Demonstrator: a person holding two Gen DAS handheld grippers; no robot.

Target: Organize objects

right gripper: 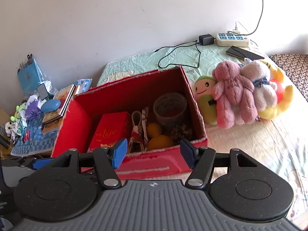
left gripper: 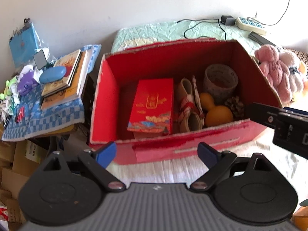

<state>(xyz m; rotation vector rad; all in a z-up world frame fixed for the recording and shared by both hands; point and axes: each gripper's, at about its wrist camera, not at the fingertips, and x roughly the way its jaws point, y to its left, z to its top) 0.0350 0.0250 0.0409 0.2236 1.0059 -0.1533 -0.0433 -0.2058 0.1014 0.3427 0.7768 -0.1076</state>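
Plush toys (right gripper: 244, 94) sit at the right of the frame, unpacked, beside the red box (right gripper: 123, 165). Both the left gripper (left gripper: 156, 155) and the right gripper (right gripper: 154, 153) hang wide open and empty before it. Inside lie a red packet (right gripper: 109, 130), oranges (right gripper: 159, 142) and a cup (right gripper: 170, 107), so sorting seems partly done.

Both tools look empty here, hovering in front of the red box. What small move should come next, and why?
Probably swing the right tool rightward toward the pink plush bear. Both tools are open and empty, the plush toys lie loose on the bed beside the red box, and that side is nearest the right tool. The left tool can wait.
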